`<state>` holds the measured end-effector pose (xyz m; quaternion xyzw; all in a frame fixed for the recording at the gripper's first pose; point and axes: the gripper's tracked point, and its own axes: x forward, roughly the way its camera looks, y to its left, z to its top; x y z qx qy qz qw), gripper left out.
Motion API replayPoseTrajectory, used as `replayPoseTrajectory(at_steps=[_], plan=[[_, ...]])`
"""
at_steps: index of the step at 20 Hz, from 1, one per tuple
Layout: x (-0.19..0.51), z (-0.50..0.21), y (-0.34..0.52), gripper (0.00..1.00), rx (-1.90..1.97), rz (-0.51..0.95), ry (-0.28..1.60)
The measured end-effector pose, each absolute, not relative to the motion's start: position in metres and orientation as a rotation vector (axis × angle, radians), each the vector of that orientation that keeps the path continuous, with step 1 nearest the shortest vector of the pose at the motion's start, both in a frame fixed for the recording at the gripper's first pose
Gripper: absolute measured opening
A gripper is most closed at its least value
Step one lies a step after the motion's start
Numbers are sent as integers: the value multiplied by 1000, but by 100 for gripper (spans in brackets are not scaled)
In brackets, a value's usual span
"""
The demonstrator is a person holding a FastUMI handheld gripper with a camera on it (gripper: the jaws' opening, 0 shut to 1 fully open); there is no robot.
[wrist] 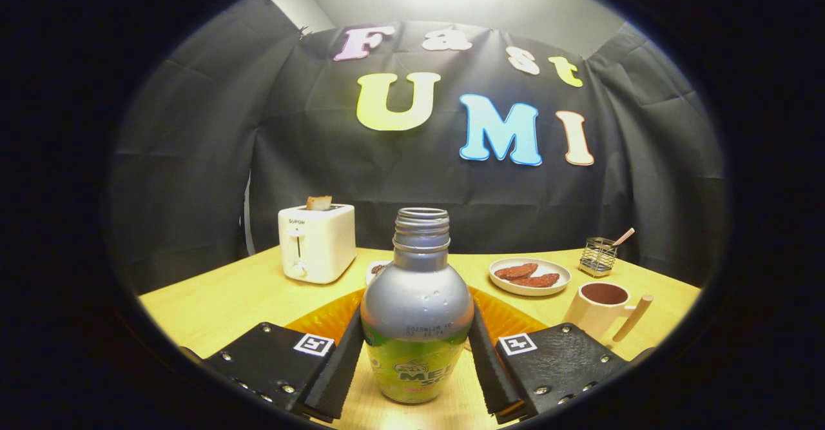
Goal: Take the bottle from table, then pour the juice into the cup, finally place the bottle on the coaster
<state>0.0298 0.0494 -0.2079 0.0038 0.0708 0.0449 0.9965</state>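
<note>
The gripper (416,352) has its two fingers (341,359) set on either side of the bottle (417,314), each pad lying against the bottle's lower body, so the jaws are pinching the bottle between them. The bottle stands upright with its cap off and its threaded mouth open, its shoulder silver-grey and its lower half wrapped in a green label. Its base rests on the pale wooden table (219,301), though from this low angle it is hard to be sure whether it bears its full weight there.

Just behind the bottle lies an orange coaster (329,317), its rim showing on both sides of the bottle. Beyond the bottle and to its right stands a cream cup (596,311) with a wooden peg handle and a dark inside. Further back, right of the bottle, a white plate (530,276) carries two brown pieces of food, and beyond the plate a small wire holder (597,257) has a stick leaning out of it. Behind the bottle to its left stands a white toaster (316,243) with a slice of bread (319,202) poking from its slot; a small dish (376,269) peeks out between the toaster and the bottle's neck.
</note>
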Motion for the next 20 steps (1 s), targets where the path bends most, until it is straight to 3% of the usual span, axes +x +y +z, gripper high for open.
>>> replayPoseTrajectory(at_steps=[10, 20], plan=[[57, -181, -8, 78, 249, 35, 115], [81, -176, -31, 78, 681, 70, 111]])
